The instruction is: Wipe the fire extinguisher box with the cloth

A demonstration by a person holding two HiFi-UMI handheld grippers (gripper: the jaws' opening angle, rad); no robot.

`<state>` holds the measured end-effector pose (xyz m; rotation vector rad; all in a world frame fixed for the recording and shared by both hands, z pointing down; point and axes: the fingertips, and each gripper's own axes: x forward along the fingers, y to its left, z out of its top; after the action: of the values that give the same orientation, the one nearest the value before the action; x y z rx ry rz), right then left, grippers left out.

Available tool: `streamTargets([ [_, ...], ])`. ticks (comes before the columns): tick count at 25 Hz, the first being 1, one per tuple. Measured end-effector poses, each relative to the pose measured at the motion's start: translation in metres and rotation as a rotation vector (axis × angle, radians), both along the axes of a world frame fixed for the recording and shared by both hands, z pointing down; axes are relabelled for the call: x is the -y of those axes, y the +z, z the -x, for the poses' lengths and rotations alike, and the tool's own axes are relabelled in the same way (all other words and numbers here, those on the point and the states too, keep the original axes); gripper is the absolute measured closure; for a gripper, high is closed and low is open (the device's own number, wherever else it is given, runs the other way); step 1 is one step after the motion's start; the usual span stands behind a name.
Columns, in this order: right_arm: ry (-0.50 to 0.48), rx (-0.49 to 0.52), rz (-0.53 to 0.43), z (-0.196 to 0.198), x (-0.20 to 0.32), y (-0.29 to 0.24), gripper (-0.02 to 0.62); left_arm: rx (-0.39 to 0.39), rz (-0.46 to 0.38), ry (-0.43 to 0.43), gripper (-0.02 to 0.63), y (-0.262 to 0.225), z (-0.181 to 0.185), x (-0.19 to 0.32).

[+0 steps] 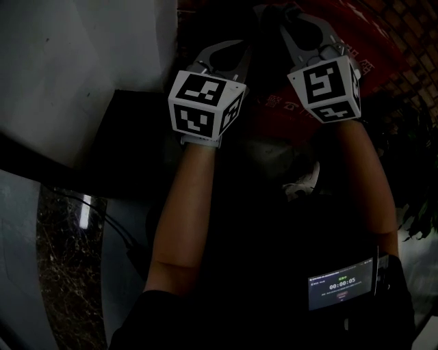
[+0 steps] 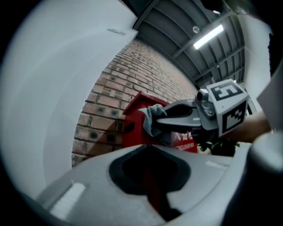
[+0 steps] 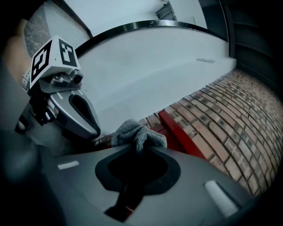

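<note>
Pinching cloth [image 2: 152, 118] near "TINGUISHER BOX" lettering [image 2: 183, 147]

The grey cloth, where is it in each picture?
Head view: too dark to tell; look past the right hand-held gripper at the top.
Left gripper view: the grey cloth is just right of the middle, pinched by the right hand-held gripper.
Right gripper view: it is bunched at the jaw tips in the middle.
Shared landmark: the red fire extinguisher box.
</note>
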<state>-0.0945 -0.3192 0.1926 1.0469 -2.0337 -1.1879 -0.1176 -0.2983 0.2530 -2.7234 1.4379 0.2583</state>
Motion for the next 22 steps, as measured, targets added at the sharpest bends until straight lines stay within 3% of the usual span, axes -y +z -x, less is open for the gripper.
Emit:
streamTargets([
  [11, 0.041, 0.005, 0.111, -0.014, 0.0, 0.083, 0.563, 0.08, 0.12, -0.03, 0.603, 0.077, -0.006, 0.006],
  [17, 0.033, 0.018, 0.181, -0.015, -0.001, 0.132, 0.563, 0.024, 0.164, -0.095, 0.603, 0.125, 0.003, 0.011],
  [22, 0.029, 0.06, 0.197, -0.017, -0.002, 0.169, 0.563, 0.06, 0.182, -0.091, 0.604, 0.164, -0.003, 0.013],
])
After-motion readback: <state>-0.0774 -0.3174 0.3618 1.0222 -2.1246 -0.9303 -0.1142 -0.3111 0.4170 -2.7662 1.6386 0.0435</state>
